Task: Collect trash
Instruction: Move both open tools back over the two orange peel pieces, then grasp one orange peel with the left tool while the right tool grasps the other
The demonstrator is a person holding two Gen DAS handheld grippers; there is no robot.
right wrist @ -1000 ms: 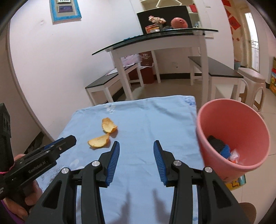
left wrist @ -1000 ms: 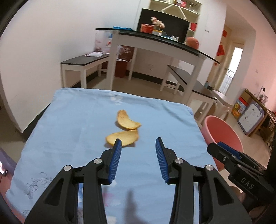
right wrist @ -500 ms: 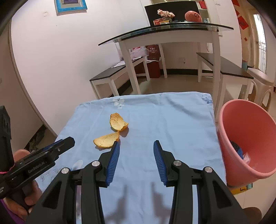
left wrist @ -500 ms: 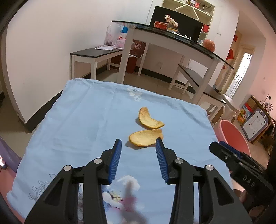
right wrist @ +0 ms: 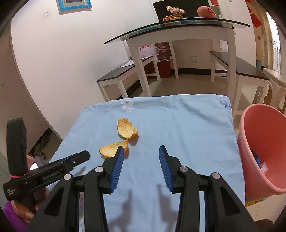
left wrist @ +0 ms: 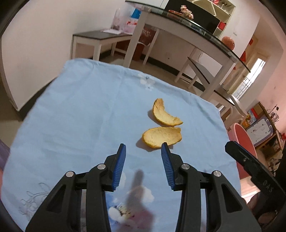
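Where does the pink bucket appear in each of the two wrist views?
Left wrist view: the pink bucket shows only partly at the right edge, beyond the blue cloth.
Right wrist view: the bucket fills the right side, its opening visible with trash inside.
Shared landmark: the nearer orange peel on the cloth.

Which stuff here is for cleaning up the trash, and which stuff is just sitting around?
For the job:
- near orange peel
- far orange peel
- pink bin
- left gripper, open
- right gripper, open

Just lying about:
- blue cloth under the peels
- glass-topped table
- benches
- picture frame
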